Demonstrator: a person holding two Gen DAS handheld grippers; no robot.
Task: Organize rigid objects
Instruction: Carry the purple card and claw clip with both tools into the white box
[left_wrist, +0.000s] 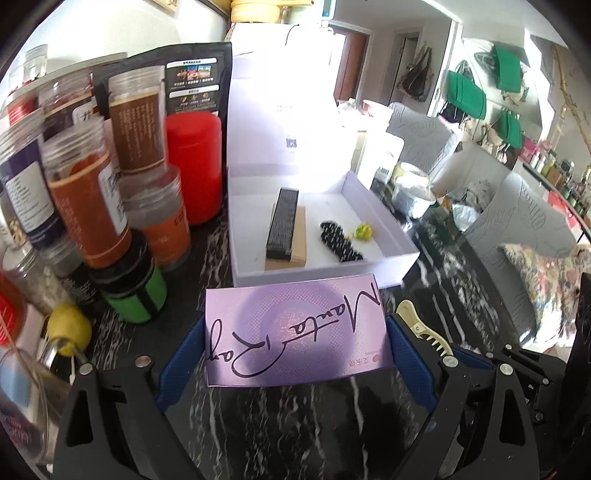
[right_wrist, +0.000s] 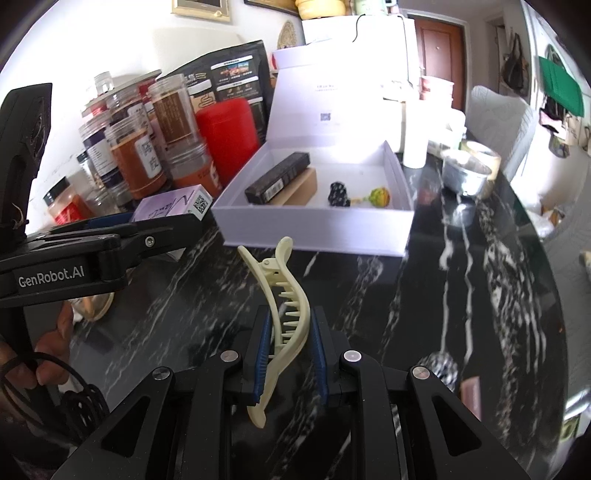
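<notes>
purple box with dark script lettering sits clamped between the blue pads of the left gripper, low in the centre of the left wrist view, held above a black marble table veined with white. seen from the right wrist, the same box pokes out past the left gripper at mid-left of the frame, a square printed code on its end, and a hand grips the tool's handle at lower left. cream hair clip stands nearly upright in the right gripper, lower centre of that view, the jaws drawn narrow and pressing on its sides; its tip also shows at the lower right of the left wrist view. just beyond both grippers lies an open white box with its lid raised behind it. inside rest a black bar lying on a tan block, a black beaded piece and a small yellow-green trinket. jars with brown and orange labels crowd the left of the frame, beside a red canister, a green tub and a yellow fruit.
</notes>
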